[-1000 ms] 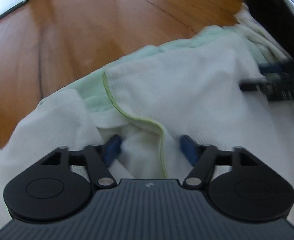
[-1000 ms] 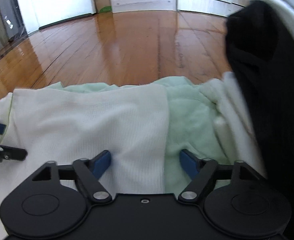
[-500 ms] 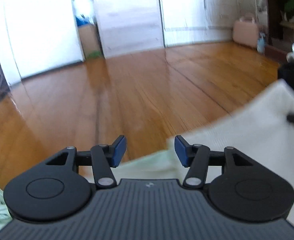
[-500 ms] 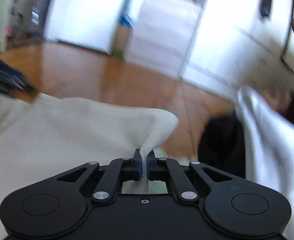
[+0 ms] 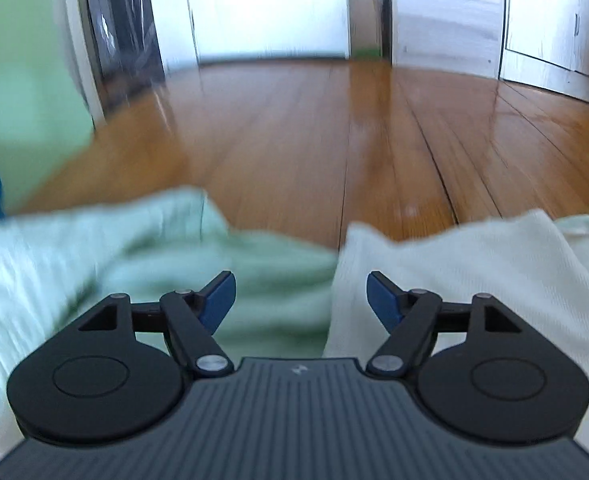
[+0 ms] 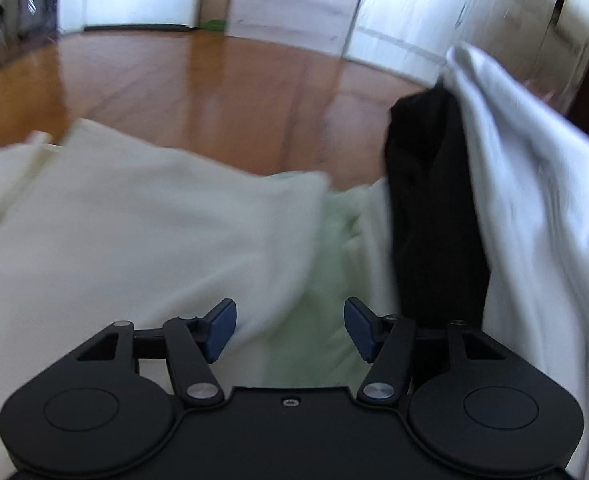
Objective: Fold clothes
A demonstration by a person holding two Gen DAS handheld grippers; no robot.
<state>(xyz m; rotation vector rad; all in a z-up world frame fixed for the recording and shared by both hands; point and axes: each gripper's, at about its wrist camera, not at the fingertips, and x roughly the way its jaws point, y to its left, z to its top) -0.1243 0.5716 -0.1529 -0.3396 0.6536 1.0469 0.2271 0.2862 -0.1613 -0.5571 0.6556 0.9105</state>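
A white knit cloth (image 5: pixel 474 264) lies folded on a pale green towel (image 5: pixel 154 248); it also shows in the right wrist view (image 6: pixel 142 224), with the green towel (image 6: pixel 326 280) beside it. My left gripper (image 5: pixel 300 300) is open and empty, just above the seam where the white cloth meets the green towel. My right gripper (image 6: pixel 290 326) is open and empty over the white cloth's right edge and the green towel.
A black garment (image 6: pixel 430 208) and a white garment (image 6: pixel 534 216) are piled at the right of the right wrist view. A wooden floor (image 5: pixel 334 128) stretches ahead to white doors and cabinets (image 5: pixel 554 20). A green blurred surface (image 5: pixel 22 92) is at the far left.
My right gripper held a pinch of the white cloth half a second ago and has let go; its jaws now stand open. The white cloth now lies flat. My left gripper stayed open and swung left.
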